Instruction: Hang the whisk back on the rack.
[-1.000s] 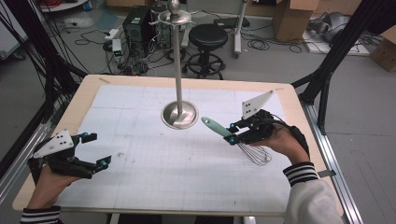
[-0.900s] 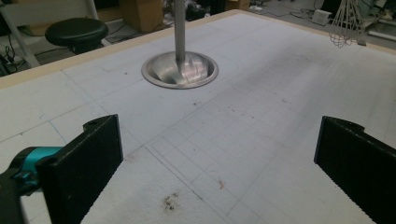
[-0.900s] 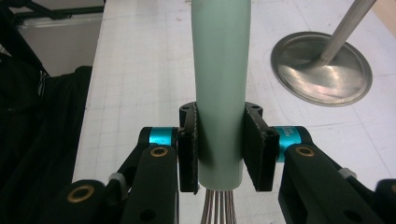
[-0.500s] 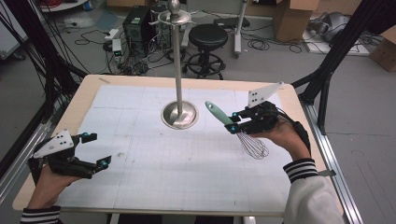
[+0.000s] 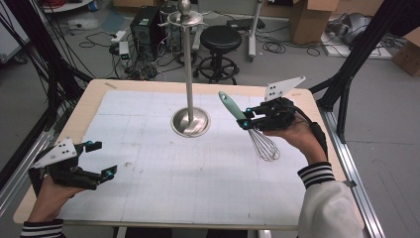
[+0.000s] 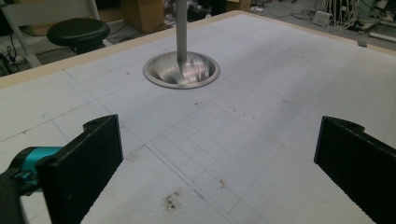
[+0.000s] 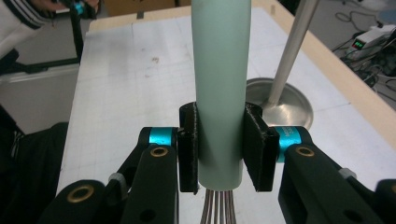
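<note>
A whisk (image 5: pixel 247 126) with a pale green handle (image 7: pixel 219 84) and a wire head hangs above the right side of the table, handle tilted up and left, wires down. My right gripper (image 5: pixel 246 118) is shut on the lower end of the handle; in the right gripper view its pads (image 7: pixel 256 144) press both sides of the handle. A steel stand (image 5: pixel 189 74) with a round base (image 6: pixel 181 70) and hooks on top rises mid-table, left of the whisk. My left gripper (image 5: pixel 101 159) rests open at the table's near left, its jaws wide apart over bare mat.
A white gridded mat (image 5: pixel 163 163) covers the wooden table (image 5: pixel 94 94). Beyond the far edge are a black stool (image 5: pixel 220 37), cables and electronics on the floor. Black frame struts (image 5: pixel 356 54) stand to the right and left of the table.
My right gripper has lifted the whisk higher and tipped its handle more upright, nearer the stand's pole. The left gripper has stayed where it was.
</note>
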Motion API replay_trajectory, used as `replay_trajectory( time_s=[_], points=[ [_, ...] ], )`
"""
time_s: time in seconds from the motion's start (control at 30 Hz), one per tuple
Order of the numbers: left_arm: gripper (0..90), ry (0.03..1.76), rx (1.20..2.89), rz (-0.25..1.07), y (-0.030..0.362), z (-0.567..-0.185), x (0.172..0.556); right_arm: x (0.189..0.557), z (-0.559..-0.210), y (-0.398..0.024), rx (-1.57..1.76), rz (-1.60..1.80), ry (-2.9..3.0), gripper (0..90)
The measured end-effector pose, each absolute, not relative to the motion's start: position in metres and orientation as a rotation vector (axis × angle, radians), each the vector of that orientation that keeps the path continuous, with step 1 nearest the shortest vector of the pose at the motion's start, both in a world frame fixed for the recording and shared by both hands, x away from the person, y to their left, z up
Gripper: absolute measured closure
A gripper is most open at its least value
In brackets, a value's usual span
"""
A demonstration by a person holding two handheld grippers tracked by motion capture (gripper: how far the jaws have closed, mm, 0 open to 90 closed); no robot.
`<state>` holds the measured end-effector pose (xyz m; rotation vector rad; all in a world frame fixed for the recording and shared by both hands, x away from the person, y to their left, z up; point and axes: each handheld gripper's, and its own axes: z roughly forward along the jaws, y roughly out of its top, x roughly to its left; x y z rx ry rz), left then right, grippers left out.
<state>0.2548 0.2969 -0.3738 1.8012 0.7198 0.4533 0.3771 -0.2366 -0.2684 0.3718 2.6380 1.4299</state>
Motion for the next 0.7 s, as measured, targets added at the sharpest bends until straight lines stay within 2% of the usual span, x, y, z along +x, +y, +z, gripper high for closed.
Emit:
replay_trajectory(
  time_s=[0.7],
  points=[
    [1.7,0.711,1.806,0.45,0.295,-0.374,0.255,0.407,-0.228,-0.228,0.429,1.533,2.553,69.7]
  ],
)
